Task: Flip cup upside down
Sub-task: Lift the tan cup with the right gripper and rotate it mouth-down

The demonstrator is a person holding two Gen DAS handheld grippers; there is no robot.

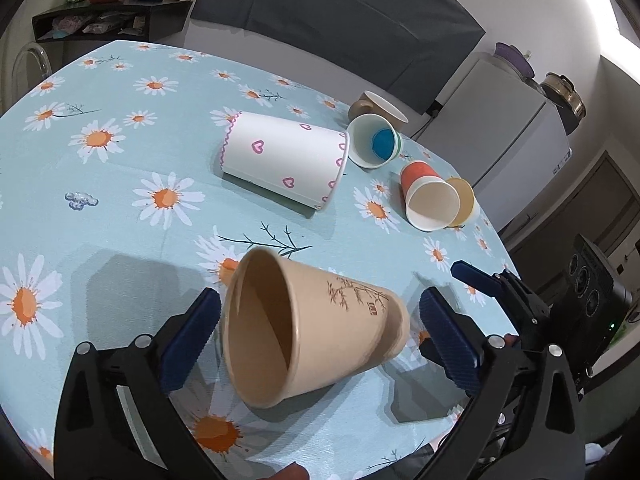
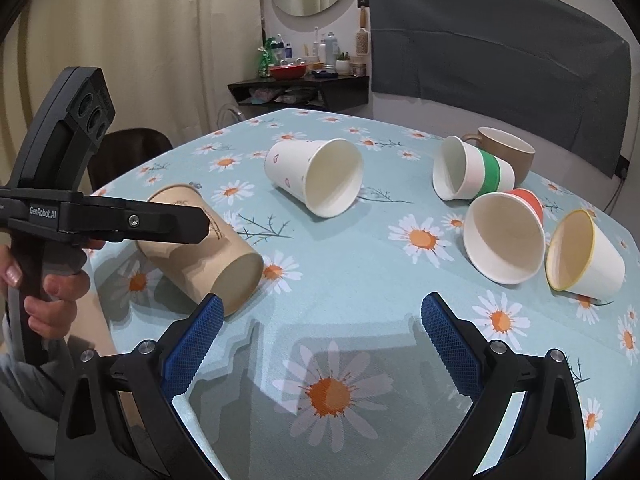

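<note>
A tan paper cup printed with a brown branch [image 1: 304, 328] lies on its side on the round table's daisy-print light-blue cloth [image 1: 120, 184], between the spread blue-padded fingers of the left gripper [image 1: 320, 340], whose pads stand clear of it on both sides. The right gripper [image 2: 322, 344], likewise wide apart and holding nothing, hovers over bare cloth just right of the tan cup. Beyond the tan cup, a white paper cup with pink hearts [image 1: 284, 160] lies tipped over. Farther right of it are a green-banded white cup [image 2: 474, 170], a brown ceramic mug [image 2: 508, 152], an orange-red cup [image 2: 506, 236] and a yellow-rimmed cup [image 2: 584, 256], the paper ones all on their sides.
</note>
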